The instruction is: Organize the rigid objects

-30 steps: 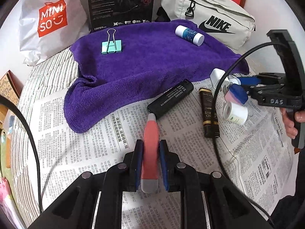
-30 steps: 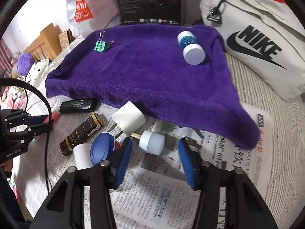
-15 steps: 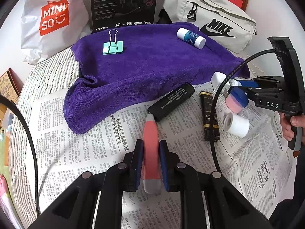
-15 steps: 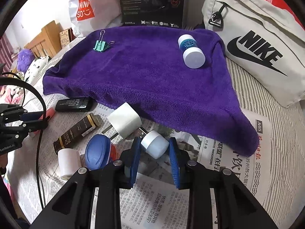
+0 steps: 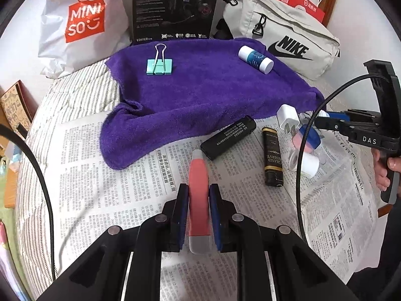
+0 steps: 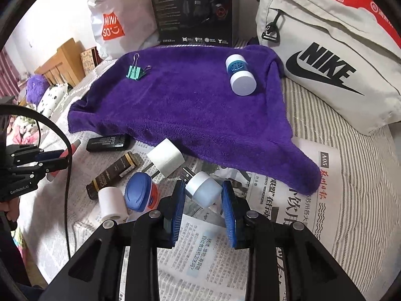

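Note:
My left gripper point(image 5: 198, 193) is shut on a pink tube with a grey cap point(image 5: 198, 188), held just above the newspaper point(image 5: 112, 175). My right gripper point(image 6: 203, 193) is shut on a small white jar point(image 6: 204, 192), lifted slightly over the newspaper point(image 6: 208, 245). A purple towel point(image 5: 200, 95) carries a green binder clip point(image 5: 159, 65) and a blue-and-white bottle point(image 5: 255, 59). On the paper lie a black lighter point(image 5: 228, 137), a dark brown tube point(image 5: 272, 159), a white plug point(image 6: 166, 157), a blue-lidded jar point(image 6: 141, 195) and a white cylinder point(image 6: 111, 203).
A Miniso bag point(image 5: 82, 22), a black box point(image 5: 175, 7) and a grey Nike bag point(image 5: 283, 40) stand behind the towel. The striped bedding point(image 6: 351, 163) extends right of the newspaper. A cable point(image 5: 308, 138) hangs from the right gripper.
My right gripper closed on the small white jar and raised it a little. My left gripper kept hold of the pink tube and drew back slightly.

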Available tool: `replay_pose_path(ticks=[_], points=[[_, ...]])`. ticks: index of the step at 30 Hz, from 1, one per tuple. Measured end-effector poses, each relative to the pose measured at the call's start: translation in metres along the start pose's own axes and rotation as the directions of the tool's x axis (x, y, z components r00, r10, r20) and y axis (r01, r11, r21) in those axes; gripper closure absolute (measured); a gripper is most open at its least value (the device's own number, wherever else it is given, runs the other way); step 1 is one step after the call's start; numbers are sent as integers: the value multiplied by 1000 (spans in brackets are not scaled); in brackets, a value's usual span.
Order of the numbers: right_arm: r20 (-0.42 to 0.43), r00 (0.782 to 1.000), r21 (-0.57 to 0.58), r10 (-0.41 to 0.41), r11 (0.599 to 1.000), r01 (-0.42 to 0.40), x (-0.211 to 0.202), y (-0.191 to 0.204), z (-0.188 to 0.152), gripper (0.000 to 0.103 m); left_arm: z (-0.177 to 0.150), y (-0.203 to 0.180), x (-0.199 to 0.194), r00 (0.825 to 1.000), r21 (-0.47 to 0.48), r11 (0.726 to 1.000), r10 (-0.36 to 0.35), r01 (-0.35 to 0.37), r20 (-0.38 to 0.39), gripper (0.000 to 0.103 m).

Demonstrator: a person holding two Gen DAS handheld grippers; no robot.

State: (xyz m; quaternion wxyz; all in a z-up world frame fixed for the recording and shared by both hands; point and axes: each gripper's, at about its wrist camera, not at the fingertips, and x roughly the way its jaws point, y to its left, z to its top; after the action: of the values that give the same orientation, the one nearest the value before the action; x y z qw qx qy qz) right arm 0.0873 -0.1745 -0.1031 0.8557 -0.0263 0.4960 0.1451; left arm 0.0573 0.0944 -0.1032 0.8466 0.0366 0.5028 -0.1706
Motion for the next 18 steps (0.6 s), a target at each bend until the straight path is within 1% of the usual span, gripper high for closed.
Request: replay_pose_path(ticks=[8,10,18], points=[[25,999,2,29,1000,-29,-10,1,7,73,3,4,-15,1000,-19,1000,0,0,30,86],[30,999,-1,26,1000,-26,-11,3,9,73,4,5,-18,999,-22,1000,4,-3,38,86],[45,999,12,28,1000,-29,-13,0,18,73,22,9,-22,998,-34,999,6,-4,63,86]])
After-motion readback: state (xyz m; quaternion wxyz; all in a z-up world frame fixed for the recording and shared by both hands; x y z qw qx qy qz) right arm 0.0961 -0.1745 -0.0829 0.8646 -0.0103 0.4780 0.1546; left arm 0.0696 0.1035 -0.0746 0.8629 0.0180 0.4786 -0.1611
